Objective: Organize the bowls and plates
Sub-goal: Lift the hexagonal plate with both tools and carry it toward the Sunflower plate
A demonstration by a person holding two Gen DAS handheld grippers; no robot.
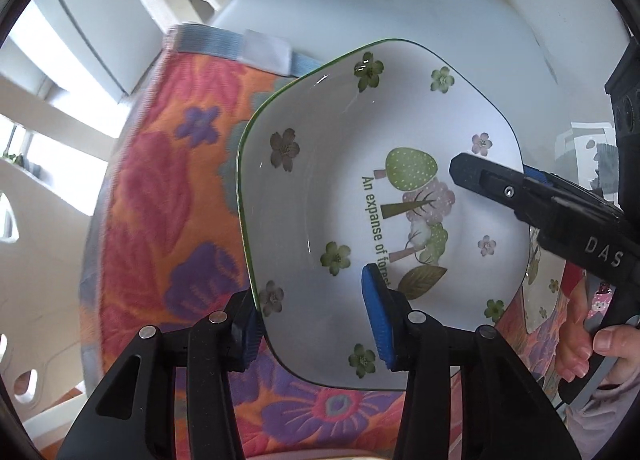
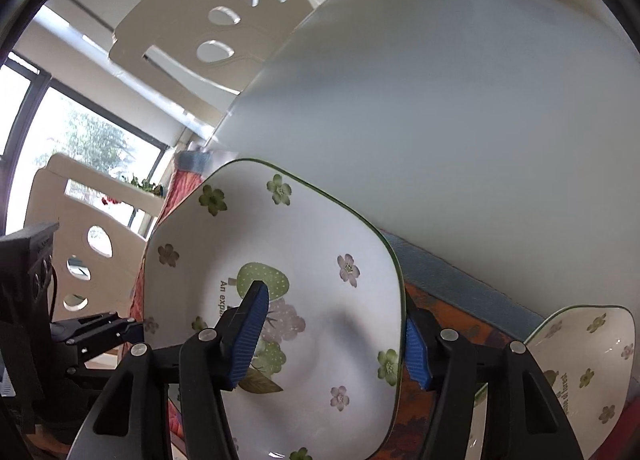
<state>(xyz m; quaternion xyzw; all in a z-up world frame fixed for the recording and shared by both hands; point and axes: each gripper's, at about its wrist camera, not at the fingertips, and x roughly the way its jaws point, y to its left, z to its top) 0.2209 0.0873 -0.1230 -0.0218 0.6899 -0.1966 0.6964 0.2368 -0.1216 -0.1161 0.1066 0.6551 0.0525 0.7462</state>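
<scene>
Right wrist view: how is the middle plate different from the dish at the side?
The middle plate sits between the right tool's fingers; the side dish has no tool around it. The middle plate looks flatter, the side dish deeper. Both are white with green rims and flowers.

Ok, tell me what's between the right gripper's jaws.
The rim of the flowered plate, one jaw inside it, one outside; seen in the right wrist view.

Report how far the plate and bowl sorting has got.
Nothing looks stacked yet. In hand: the floral plate is straddled at opposite edges by the left gripper and the right gripper, jaws open either side of its rim. Left: a second matching dish sits apart on the floral mat, unstacked.
</scene>
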